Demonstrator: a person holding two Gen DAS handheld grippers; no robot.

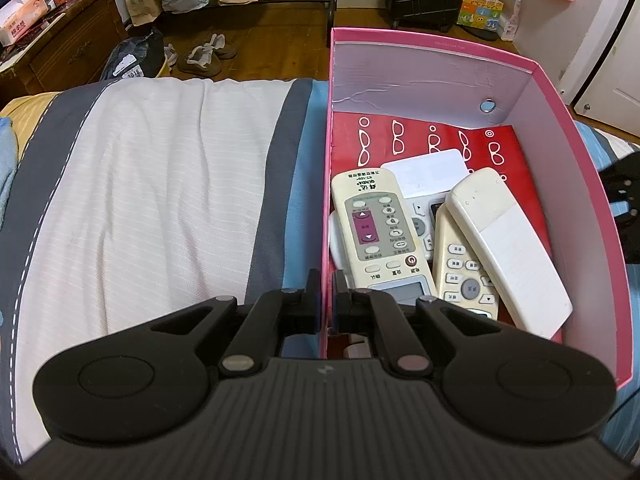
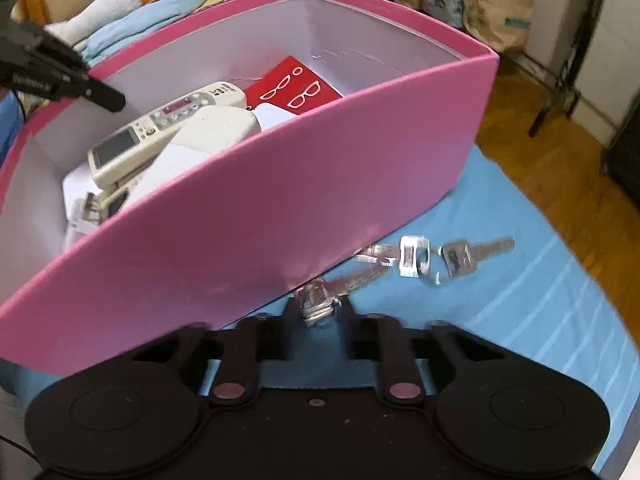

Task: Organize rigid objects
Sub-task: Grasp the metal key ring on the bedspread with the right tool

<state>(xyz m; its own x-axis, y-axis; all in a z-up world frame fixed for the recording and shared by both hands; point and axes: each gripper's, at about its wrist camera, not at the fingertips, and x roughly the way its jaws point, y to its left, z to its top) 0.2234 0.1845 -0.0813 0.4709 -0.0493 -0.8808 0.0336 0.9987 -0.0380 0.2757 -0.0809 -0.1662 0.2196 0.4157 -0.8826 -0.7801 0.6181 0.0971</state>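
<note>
A pink box (image 1: 576,168) stands on the bed and holds several white remote controls (image 1: 378,232) on a red booklet (image 1: 436,140). My left gripper (image 1: 327,300) is shut on the box's left wall, one finger on each side of it. In the right wrist view the box (image 2: 280,200) fills the left and tilts. My right gripper (image 2: 319,308) is shut on a bunch of silver keys (image 2: 416,260), which trails out over the blue sheet beside the box's outer wall. The left gripper (image 2: 108,98) shows at the box's far rim.
A white and grey striped cover (image 1: 160,184) lies left of the box. A plush goose (image 2: 120,4) lies behind the box. Beyond the bed edge is a wooden floor (image 1: 272,40) with shoes (image 1: 204,56), paper bags and a wooden cabinet (image 1: 60,48).
</note>
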